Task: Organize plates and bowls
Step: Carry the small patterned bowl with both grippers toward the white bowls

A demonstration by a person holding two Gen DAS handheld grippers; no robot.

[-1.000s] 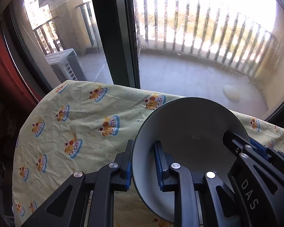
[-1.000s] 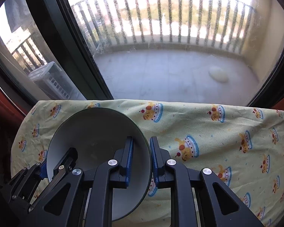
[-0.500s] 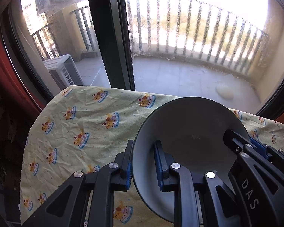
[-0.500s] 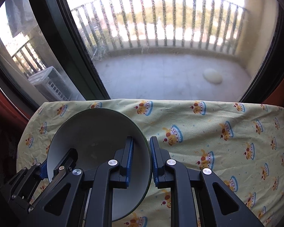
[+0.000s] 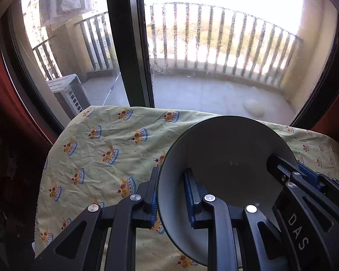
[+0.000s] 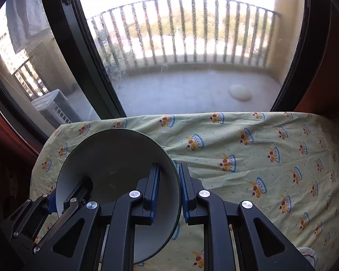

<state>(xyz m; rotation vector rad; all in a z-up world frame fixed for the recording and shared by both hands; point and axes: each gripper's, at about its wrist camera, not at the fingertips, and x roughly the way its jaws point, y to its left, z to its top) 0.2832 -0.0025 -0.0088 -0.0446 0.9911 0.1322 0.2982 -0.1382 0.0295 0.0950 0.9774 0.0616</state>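
The bowl [image 5: 228, 155] is being held in the air above the table [image 5: 106, 144], which is wearing a yellow cloth printed with small crowns, and nothing is lying inside the bowl. The left gripper [image 5: 173, 194] is clamping the bowl's left rim, one pad inside and one outside. The right gripper [image 6: 169, 189] is clamping the opposite rim the same way. Both are pointing steeply downward toward the cloth, with the bowl tilting its open side toward the cameras. Behind the table, a window [image 6: 192, 45] is showing a balcony railing.
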